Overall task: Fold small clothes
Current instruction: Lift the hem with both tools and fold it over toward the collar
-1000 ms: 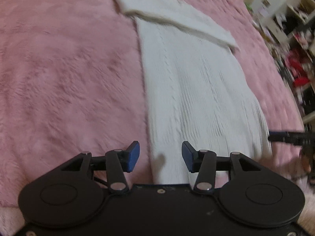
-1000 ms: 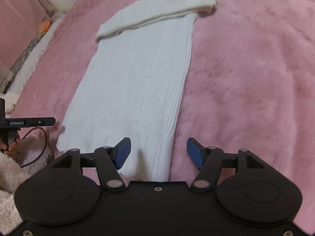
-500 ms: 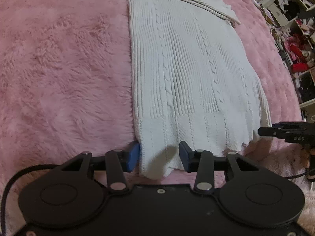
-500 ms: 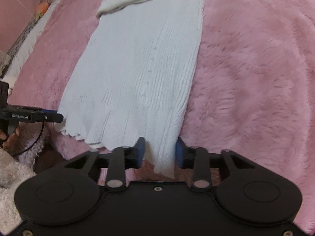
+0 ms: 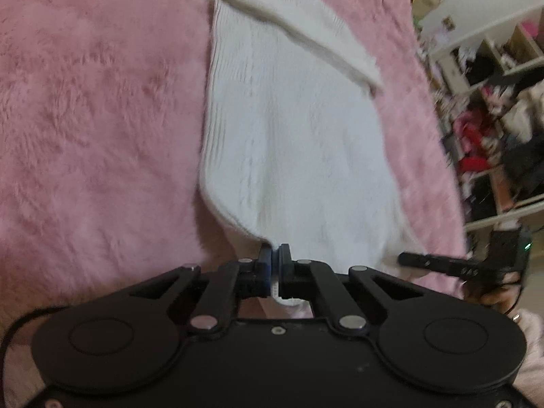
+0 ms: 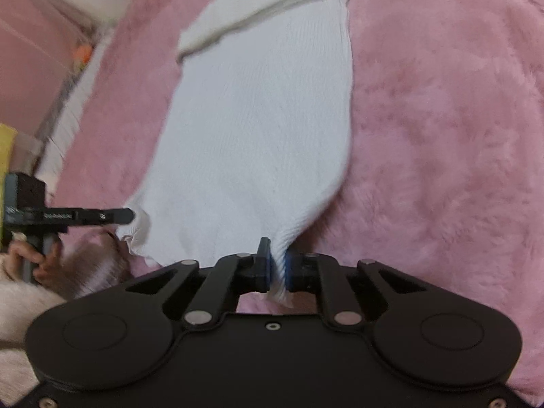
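Left wrist view: left gripper (image 5: 275, 255) fingers clenched on white knit garment (image 5: 289, 136) hem; right gripper (image 6: 277, 258) fingers likewise, over pink fluffy blanket (image 6: 442, 119).

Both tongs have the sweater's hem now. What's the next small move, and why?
Probably lift both corners together and carry the hem toward the folded sleeve. The left tongs and right tongs each pinch the white sweater, which lies lengthwise on the pink blanket.

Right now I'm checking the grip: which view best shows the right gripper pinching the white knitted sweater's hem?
The right wrist view: the right gripper is shut on a bunched hem corner of the white knitted sweater. The left wrist view shows that gripper only from the side, at the hem's far corner, its grip unclear.
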